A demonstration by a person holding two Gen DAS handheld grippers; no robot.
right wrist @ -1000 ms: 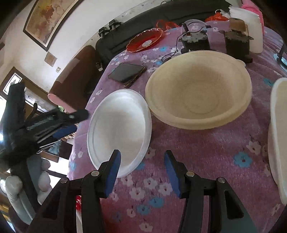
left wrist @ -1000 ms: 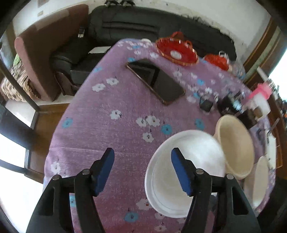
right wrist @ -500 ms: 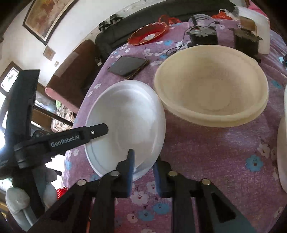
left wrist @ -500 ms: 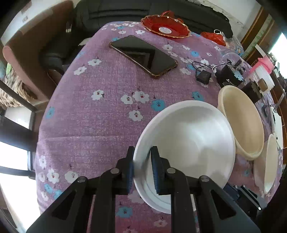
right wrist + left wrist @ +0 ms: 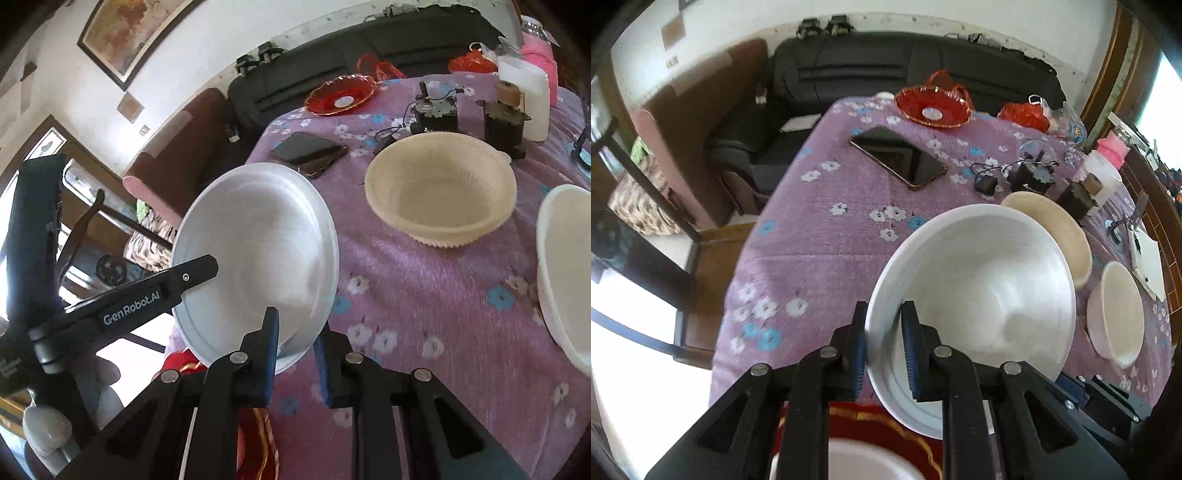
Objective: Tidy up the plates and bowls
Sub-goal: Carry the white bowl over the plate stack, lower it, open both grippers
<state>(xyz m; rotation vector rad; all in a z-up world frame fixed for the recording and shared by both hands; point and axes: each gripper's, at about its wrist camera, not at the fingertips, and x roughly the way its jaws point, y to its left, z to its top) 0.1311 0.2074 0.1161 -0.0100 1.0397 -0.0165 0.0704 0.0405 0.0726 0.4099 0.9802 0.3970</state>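
both jaw pairs have just closed and lifted the white plate (image 5: 979, 295): left gripper (image 5: 884, 347) and right gripper (image 5: 295, 339) clamp its rim. lift step; next i carry it toward the cream bowl (image 5: 439, 188).

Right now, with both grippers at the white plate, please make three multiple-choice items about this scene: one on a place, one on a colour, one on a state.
1. Where does the phone lie?
A. Inside the cream bowl
B. On the purple cloth, between the white plate and the red dish
C. On the sofa

2. What colour is the ribbed bowl behind the white plate?
A. Cream
B. Red
C. Blue

3. How is the white plate held?
A. It lies flat and untouched
B. Only one gripper holds it
C. The left gripper and the right gripper both clamp its rim, and it is tilted

Answers:
1 B: the dark phone rests on the flowered cloth, before the red dish.
2 A: its wall and inside look pale cream.
3 C: each view shows fingers shut on the rim.
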